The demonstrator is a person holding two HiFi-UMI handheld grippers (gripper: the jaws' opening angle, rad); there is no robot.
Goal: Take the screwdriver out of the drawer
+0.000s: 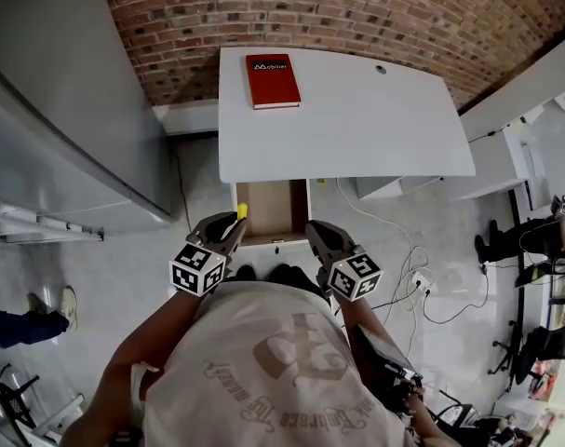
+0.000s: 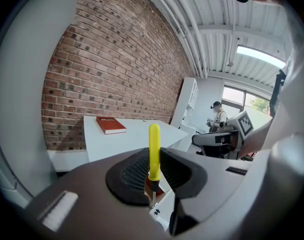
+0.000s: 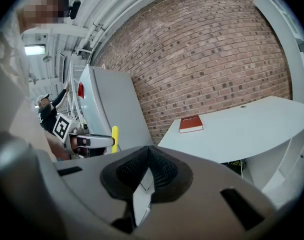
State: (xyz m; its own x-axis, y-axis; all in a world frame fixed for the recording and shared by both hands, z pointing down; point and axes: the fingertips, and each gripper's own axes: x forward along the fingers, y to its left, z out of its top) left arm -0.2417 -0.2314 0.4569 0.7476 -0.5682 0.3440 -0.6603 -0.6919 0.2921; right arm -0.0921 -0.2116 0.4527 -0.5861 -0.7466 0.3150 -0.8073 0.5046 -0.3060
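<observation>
My left gripper (image 1: pixel 230 232) is shut on a yellow-handled screwdriver (image 1: pixel 242 212), held just above the left front corner of the open wooden drawer (image 1: pixel 273 210). In the left gripper view the screwdriver (image 2: pixel 154 151) stands upright between the pads, handle up and metal tip down, at my left gripper (image 2: pixel 154 178). My right gripper (image 1: pixel 316 236) hovers at the drawer's right front corner with its jaws together on nothing. The right gripper view shows my right gripper (image 3: pixel 148 156) shut, with the screwdriver (image 3: pixel 114 137) off to the left.
The drawer hangs under a white desk (image 1: pixel 356 119) with a red book (image 1: pixel 272 80) on it, against a brick wall. A tall grey cabinet (image 1: pixel 68 110) stands to the left. Cables (image 1: pixel 431 291) lie on the floor to the right. A person (image 2: pixel 219 116) stands far off.
</observation>
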